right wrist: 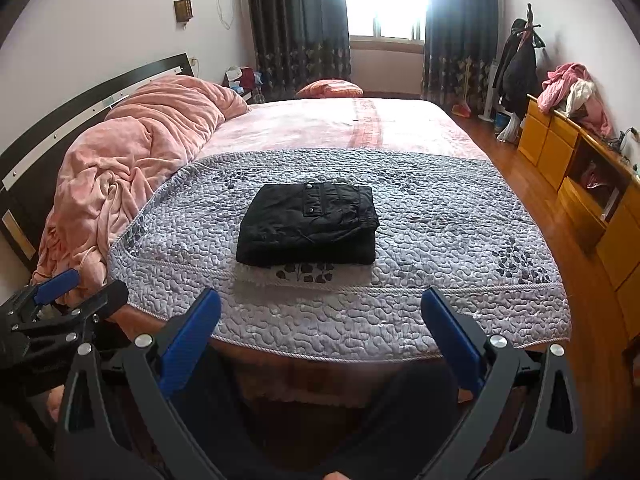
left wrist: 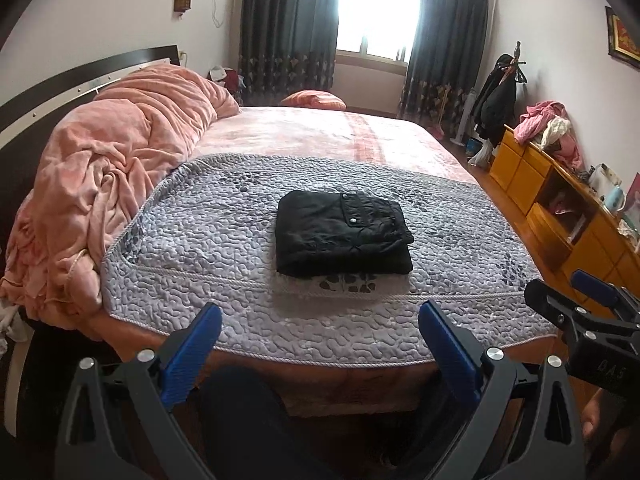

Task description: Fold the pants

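Observation:
The black pants lie folded into a compact square stack on the grey quilted cover near the foot of the bed. A pocket flap with a snap button faces up. My left gripper is open and held back off the bed's near edge, well short of the pants, with nothing between its blue pads. My right gripper is likewise open and empty, hovering in front of the bed edge. Each gripper shows at the side of the other's view: the right gripper and the left gripper.
A crumpled pink blanket is piled along the left by the dark headboard. A yellow wooden dresser with clothes on top lines the right wall. The person's dark-trousered legs show below the grippers.

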Available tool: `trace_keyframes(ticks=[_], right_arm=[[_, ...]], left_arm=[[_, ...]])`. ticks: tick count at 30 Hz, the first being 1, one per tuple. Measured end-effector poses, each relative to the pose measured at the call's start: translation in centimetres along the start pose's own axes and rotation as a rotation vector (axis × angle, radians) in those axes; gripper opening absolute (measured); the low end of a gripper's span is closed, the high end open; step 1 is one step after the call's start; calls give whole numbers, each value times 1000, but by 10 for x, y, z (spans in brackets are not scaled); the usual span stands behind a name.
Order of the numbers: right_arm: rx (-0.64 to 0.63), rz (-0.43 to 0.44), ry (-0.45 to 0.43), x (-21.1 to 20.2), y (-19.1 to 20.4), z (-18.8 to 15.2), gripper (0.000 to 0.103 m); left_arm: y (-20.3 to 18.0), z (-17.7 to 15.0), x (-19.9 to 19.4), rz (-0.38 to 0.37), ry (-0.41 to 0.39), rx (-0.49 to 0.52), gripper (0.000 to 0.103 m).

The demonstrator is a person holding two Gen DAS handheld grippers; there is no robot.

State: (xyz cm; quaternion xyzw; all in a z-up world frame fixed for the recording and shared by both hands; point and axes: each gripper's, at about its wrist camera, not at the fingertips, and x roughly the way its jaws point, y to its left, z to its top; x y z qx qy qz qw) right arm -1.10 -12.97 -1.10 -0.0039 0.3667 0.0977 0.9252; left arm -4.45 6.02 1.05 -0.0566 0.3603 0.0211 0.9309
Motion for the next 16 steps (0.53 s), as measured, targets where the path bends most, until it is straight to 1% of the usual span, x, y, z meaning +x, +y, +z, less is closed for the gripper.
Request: trace_keyframes(ticks=[4, 8, 16], right_arm=[[1, -1, -1, 0, 0, 1, 100], [0, -7, -5, -1, 1, 2, 100], [2, -9, -7, -2, 1, 3, 100]], left_arm=[[-3, 1, -2, 10, -8, 15, 99], [-6, 1, -2, 44, -7, 30, 99], [-4, 1, 0, 38, 7, 23, 99]])
